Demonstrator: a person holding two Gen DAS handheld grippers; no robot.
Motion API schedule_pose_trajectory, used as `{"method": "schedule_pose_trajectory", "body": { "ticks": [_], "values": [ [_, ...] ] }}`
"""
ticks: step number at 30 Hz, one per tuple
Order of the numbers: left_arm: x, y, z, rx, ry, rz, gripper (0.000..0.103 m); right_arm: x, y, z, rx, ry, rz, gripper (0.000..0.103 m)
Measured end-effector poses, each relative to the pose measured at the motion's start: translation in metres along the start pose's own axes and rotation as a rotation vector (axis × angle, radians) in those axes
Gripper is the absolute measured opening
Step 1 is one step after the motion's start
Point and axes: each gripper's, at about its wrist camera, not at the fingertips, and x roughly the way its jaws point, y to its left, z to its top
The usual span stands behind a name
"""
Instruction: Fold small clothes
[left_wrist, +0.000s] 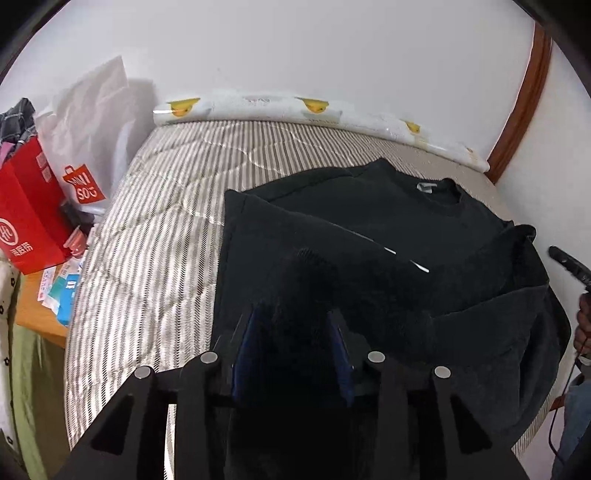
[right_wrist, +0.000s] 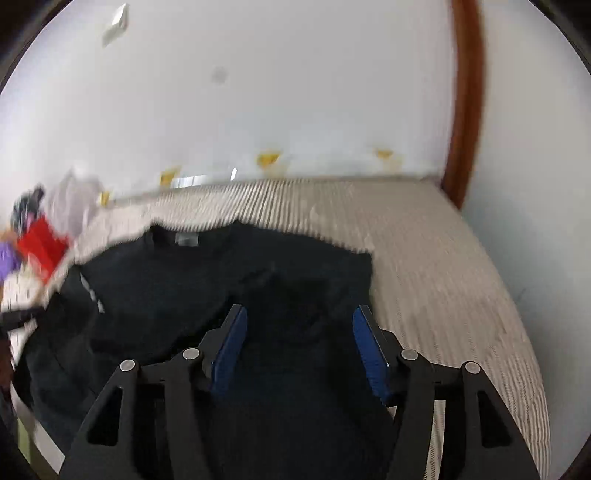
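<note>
both claws (left_wrist: 291, 332) (right_wrist: 299, 332) parted, gripping nothing | black sweater (left_wrist: 388, 229) | bag (left_wrist: 79, 186) reads "miniso"

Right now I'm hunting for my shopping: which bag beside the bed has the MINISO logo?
The white bag, behind the red bag; its red logo sits low on its front, the red one bears white print.

The left black hand-held gripper (left_wrist: 293, 328) with blue pads points steeply down, its jaws partly apart with dark cloth between them. The right black hand-held gripper (right_wrist: 299, 332) tilts down likewise, its blue-padded jaws standing wide and gripping nothing.
</note>
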Motion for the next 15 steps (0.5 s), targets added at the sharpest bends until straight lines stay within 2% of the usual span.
{"method": "schedule_pose_trajectory", "body": {
  "ticks": [4,6,9,12,13,14,15],
  "values": [
    [0.003,-0.004,0.003,0.061,0.002,0.006,0.036,0.032,0.004,0.002,-0.034,0.046,-0.010,0.059],
    [0.004,-0.004,0.007,0.081,-0.003,0.019,0.036,0.043,0.001,0.008,-0.017,0.046,0.019,0.059],
    [0.015,0.003,0.014,0.064,0.038,-0.028,0.036,0.068,-0.003,0.017,-0.009,0.112,0.109,0.059],
    [0.025,0.006,0.018,0.039,0.069,-0.081,0.036,0.087,0.001,0.019,-0.025,0.157,0.148,0.058],
    [0.027,0.006,0.019,0.036,0.074,-0.086,0.036,0.091,0.002,0.019,-0.030,0.168,0.151,0.052],
    [0.028,0.003,0.020,0.039,0.072,-0.090,0.027,0.093,0.004,0.018,-0.035,0.169,0.141,0.034],
    [0.026,0.000,0.020,0.051,0.060,-0.088,0.012,0.093,0.006,0.017,-0.043,0.167,0.142,0.025]
  ]
}}
